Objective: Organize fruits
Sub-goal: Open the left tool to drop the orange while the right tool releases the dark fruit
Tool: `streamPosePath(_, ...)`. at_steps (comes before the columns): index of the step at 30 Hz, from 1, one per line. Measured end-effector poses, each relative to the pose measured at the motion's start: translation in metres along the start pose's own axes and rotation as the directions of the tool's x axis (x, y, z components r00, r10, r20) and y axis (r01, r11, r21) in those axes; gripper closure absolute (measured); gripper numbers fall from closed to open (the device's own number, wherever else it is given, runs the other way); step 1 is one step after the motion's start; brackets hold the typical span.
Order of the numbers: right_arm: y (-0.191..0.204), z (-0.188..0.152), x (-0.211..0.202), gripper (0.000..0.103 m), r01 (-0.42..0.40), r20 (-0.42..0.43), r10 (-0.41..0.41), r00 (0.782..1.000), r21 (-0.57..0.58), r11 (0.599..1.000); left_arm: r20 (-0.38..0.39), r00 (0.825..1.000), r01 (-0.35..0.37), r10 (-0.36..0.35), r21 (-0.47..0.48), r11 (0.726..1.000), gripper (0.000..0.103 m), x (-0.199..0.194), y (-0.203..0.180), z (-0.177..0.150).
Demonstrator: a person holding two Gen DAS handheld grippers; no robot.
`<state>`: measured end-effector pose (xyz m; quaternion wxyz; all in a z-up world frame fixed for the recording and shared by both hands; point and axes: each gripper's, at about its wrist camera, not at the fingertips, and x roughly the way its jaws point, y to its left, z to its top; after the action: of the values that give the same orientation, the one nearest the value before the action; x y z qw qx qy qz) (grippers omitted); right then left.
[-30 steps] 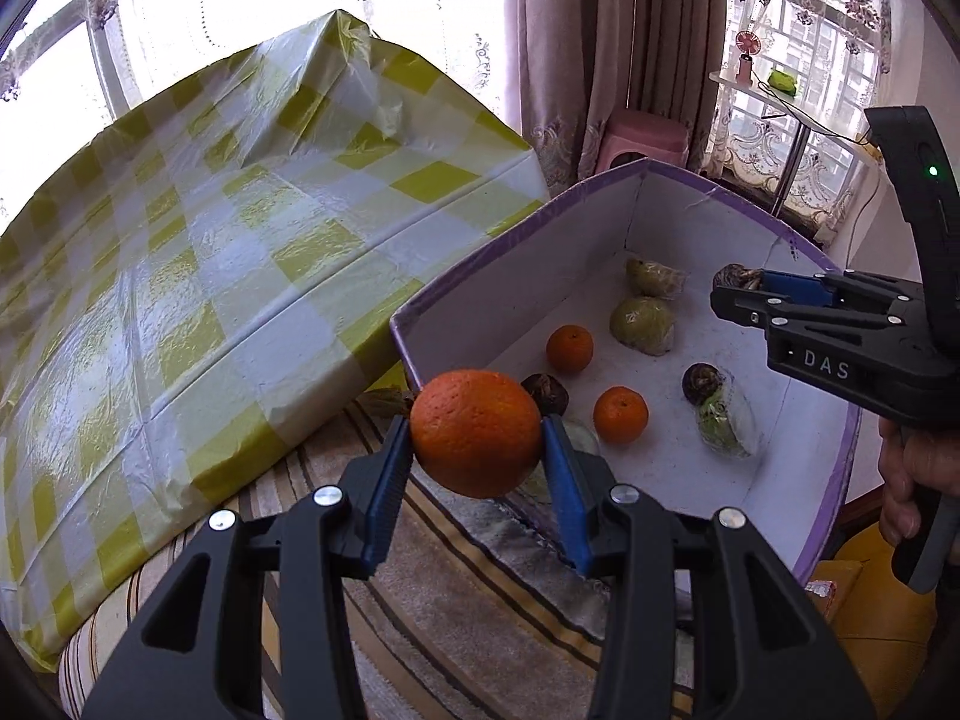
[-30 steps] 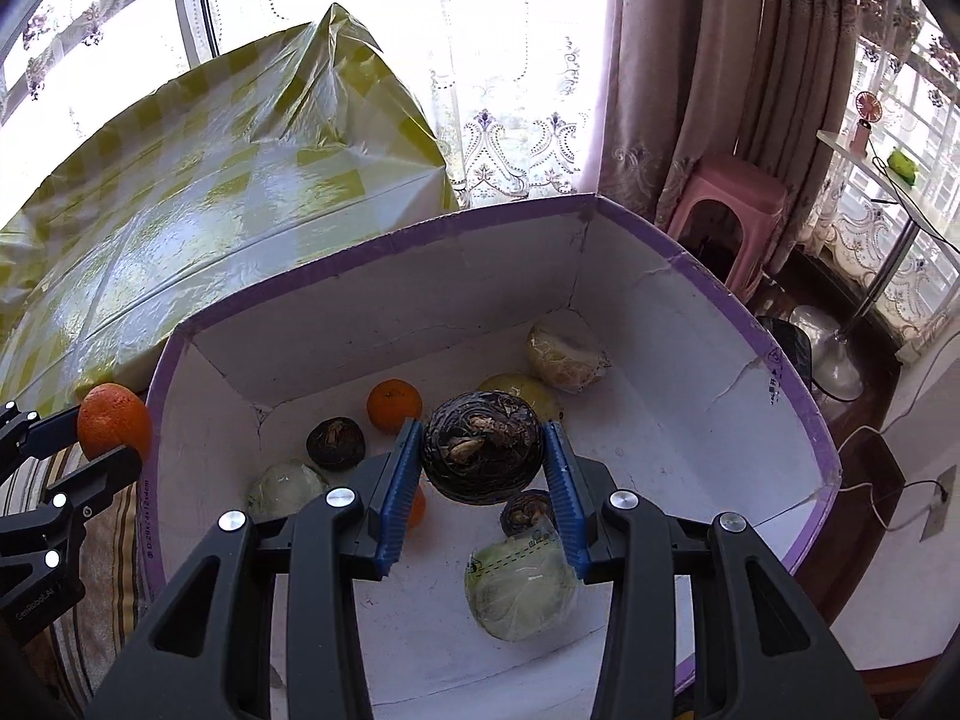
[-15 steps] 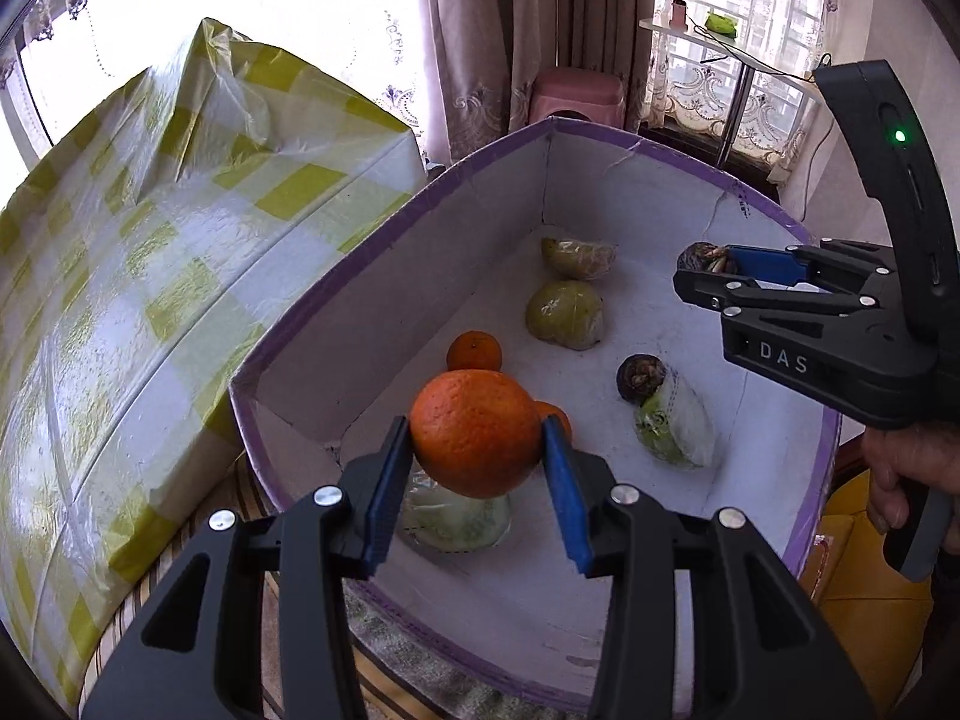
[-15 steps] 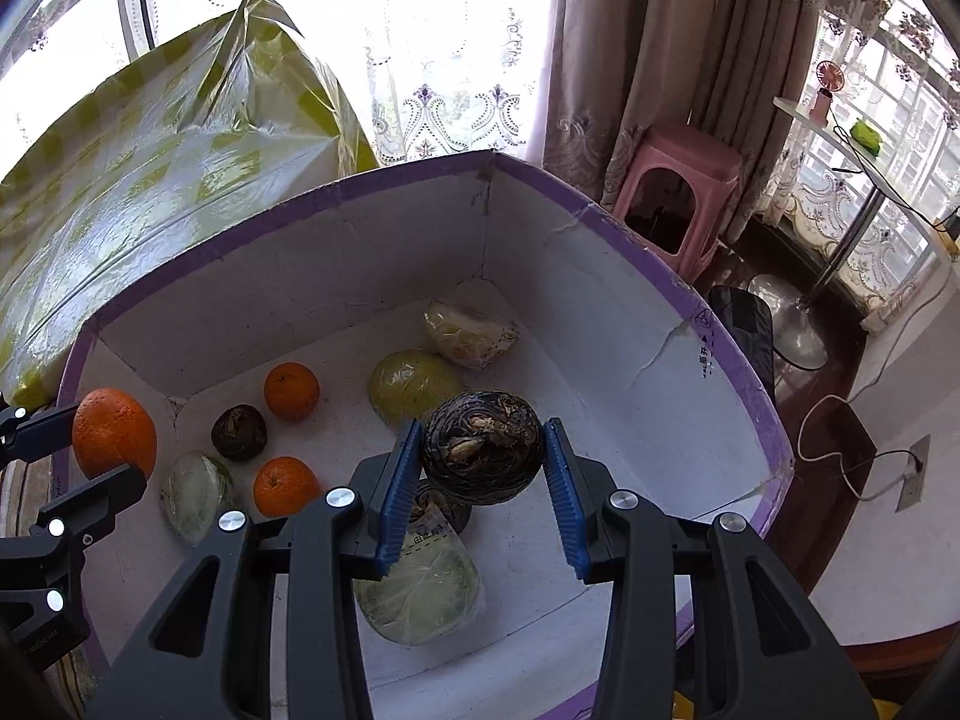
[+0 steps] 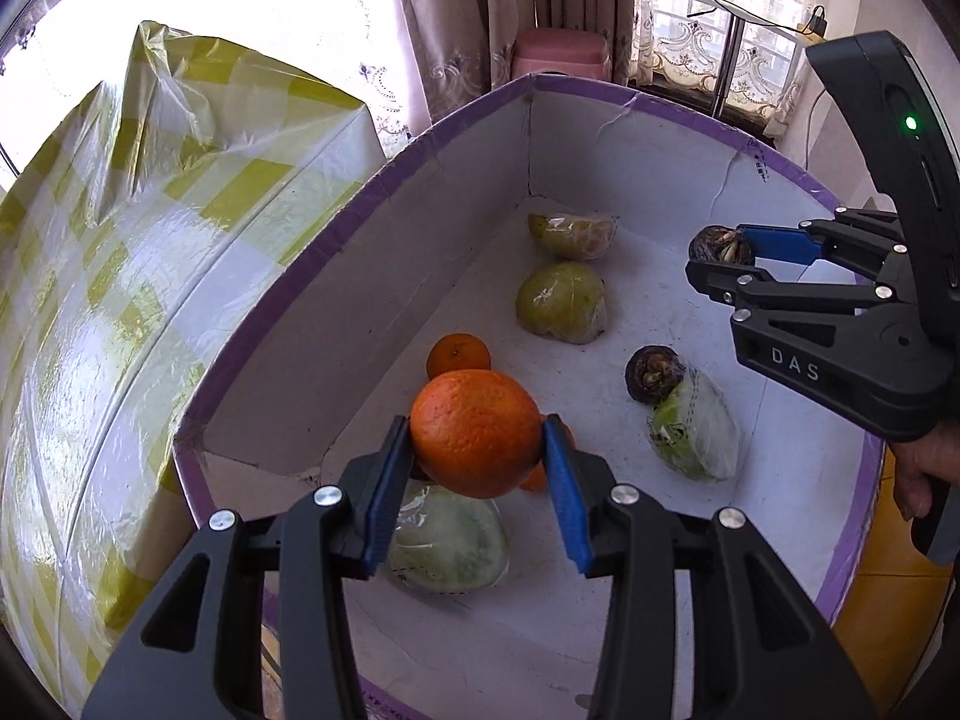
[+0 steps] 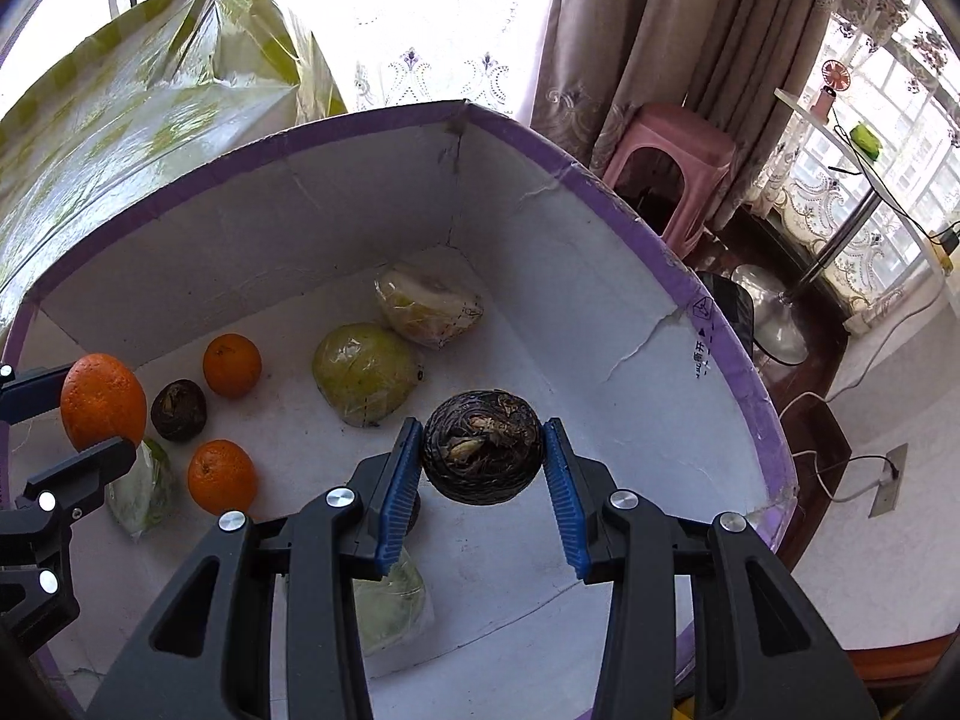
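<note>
Fruit in both grippers: your left gripper (image 5: 478,443) has its blue-padded fingers (image 5: 384,498) clamped on a large round orange (image 5: 477,432), pads pressing on both its sides, held over the near-left corner of the white cardboard box with purple rim (image 5: 336,222). Your right gripper (image 6: 482,456) has its fingers (image 6: 396,492) closed tight on a dark brown wrinkled round fruit (image 6: 482,457), held above the box floor toward the right side; in the left wrist view that same gripper (image 5: 720,252) comes in from the right with a bare hand (image 5: 927,468) on its handle. On the box floor you have two small oranges (image 6: 231,365) (image 6: 222,476), a small dark brown fruit (image 6: 178,410) between them, a green round fruit in clear plastic wrap (image 6: 365,373), a pale wrapped fruit (image 6: 429,305) in the far corner just behind it, a wrapped green piece (image 6: 144,489) near the left wall and another wrapped green piece (image 6: 390,606) under your right fingers. The left wrist view shows one more dark fruit (image 5: 654,373) touching a wrapped green fruit (image 5: 696,429). Left of the box lies a yellow-and-white checked plastic sheet (image 5: 120,276), draped over something bulky. A pink plastic stool (image 6: 672,168) stands by the curtains (image 6: 636,36) behind the box.
</note>
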<state>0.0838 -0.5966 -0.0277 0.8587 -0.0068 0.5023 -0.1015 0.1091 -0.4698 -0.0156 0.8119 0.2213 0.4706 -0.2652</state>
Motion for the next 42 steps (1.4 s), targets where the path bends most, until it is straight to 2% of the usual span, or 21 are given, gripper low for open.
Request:
streamPosePath(14,0.014,0.008,0.023,0.062,0.026,-0.095,-0.041,0.995,-0.151,0.988,-0.105,0.994,0.039,-0.029,0.093,0.995,0.059,0.03,-0.013,0.004)
streamPosePath(19,0.017,0.005,0.03,0.062,0.026,-0.128,-0.051,0.99,-0.19,0.981,-0.134,0.99,0.061,-0.049,0.086,0.994,0.059,0.038,-0.011,0.001)
streamPosePath(23,0.017,0.005,0.032,0.062,0.021,-0.137,-0.048,0.989,-0.196,0.98,-0.134,0.99,0.056,-0.04,0.114,0.992,0.059,0.041,-0.015,0.0)
streamPosePath(33,0.014,0.011,0.035,0.062,0.026,-0.145,-0.052,0.988,-0.172,0.985,-0.134,0.99,0.055,-0.042,0.096,0.994,0.058,0.045,-0.011,-0.001)
streamPosePath(35,0.012,0.012,0.034,0.055,0.024,-0.135,-0.047,0.99,-0.163,0.986,-0.132,0.99,0.058,-0.046,0.087,0.995,0.058,0.045,-0.009,-0.002)
streamPosePath(36,0.011,0.013,0.033,0.052,0.022,-0.129,-0.043,0.991,-0.158,0.987,-0.131,0.99,0.059,-0.048,0.079,0.995,0.056,0.046,-0.007,-0.002)
streamPosePath(37,0.01,0.013,0.031,0.045,0.021,-0.118,-0.04,0.992,-0.157,0.987,-0.125,0.991,0.057,-0.048,0.074,0.996,0.047,0.045,-0.004,-0.001)
streamPosePath(38,0.01,0.013,0.029,0.039,0.022,-0.107,-0.04,0.993,-0.157,0.987,-0.111,0.993,0.055,-0.047,0.07,0.996,0.043,0.042,-0.003,-0.001)
streamPosePath(39,0.01,0.013,0.028,0.037,0.026,-0.1,-0.042,0.994,-0.158,0.987,-0.095,0.995,0.046,-0.04,0.067,0.997,0.032,0.039,-0.002,-0.001)
streamPosePath(40,0.01,0.012,0.027,0.034,0.029,-0.093,-0.045,0.995,-0.159,0.987,-0.082,0.996,0.034,-0.029,0.064,0.997,0.027,0.036,-0.002,-0.001)
streamPosePath(42,0.008,0.012,0.026,0.033,0.035,-0.084,-0.048,0.995,-0.151,0.988,-0.069,0.998,0.018,-0.014,0.058,0.998,0.025,0.034,-0.002,-0.002)
